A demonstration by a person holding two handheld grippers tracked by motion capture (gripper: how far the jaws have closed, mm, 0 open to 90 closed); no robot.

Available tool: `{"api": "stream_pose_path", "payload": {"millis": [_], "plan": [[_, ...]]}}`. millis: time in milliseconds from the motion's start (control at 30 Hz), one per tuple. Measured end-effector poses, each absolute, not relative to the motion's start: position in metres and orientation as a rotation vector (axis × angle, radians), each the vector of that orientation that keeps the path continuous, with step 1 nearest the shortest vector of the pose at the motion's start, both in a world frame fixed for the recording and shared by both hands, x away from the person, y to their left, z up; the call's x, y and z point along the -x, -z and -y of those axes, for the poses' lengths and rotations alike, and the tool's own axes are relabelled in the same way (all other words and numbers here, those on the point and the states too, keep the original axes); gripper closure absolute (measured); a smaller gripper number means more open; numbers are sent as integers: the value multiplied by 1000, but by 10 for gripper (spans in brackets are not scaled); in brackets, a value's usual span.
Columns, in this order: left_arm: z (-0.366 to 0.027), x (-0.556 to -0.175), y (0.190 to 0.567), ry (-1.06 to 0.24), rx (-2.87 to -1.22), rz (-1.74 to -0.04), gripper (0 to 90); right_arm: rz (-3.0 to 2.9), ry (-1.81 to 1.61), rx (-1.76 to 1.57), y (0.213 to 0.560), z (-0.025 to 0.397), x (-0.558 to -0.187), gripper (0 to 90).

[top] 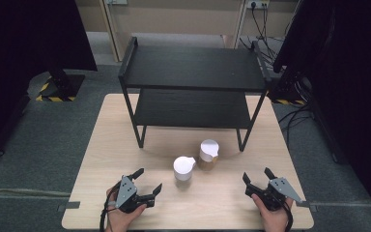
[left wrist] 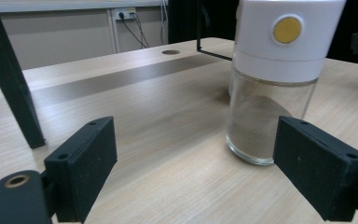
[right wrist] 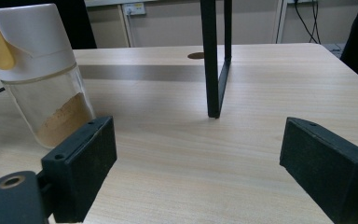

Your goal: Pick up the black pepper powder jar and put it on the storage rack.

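Observation:
Two glass shaker jars with white lids stand on the table in front of the shelf. The nearer jar (top: 183, 168) holds greyish powder and rises close ahead in the left gripper view (left wrist: 270, 93), with a yellow dot on its lid. The farther jar (top: 208, 153) holds tan powder and has a yellow flap on its lid (right wrist: 46, 88). My left gripper (top: 149, 180) (left wrist: 200, 172) is open, a short way left of the nearer jar. My right gripper (top: 257, 174) (right wrist: 200, 172) is open too, right of both jars, with nothing between its jaws.
A black two-tier shelf (top: 193, 67) stands on the far half of the light wooden table (top: 125, 145). One of its front legs (right wrist: 214, 60) rises ahead of my right gripper. Cables and dark equipment lie on the floor to the right.

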State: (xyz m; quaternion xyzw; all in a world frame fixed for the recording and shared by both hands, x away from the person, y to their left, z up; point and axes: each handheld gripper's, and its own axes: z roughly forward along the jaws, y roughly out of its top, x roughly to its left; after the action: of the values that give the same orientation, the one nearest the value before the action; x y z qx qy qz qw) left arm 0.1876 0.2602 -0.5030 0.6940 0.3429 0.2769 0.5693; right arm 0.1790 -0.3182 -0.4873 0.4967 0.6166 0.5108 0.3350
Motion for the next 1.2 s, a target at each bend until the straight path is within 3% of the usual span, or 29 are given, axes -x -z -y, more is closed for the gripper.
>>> {"api": "stream_pose_path", "payload": {"millis": [1200], "plan": [[-212,-233,476,-564,-1629,-589,150,-1620,-1334,-1316,485,320,-182,104]]}}
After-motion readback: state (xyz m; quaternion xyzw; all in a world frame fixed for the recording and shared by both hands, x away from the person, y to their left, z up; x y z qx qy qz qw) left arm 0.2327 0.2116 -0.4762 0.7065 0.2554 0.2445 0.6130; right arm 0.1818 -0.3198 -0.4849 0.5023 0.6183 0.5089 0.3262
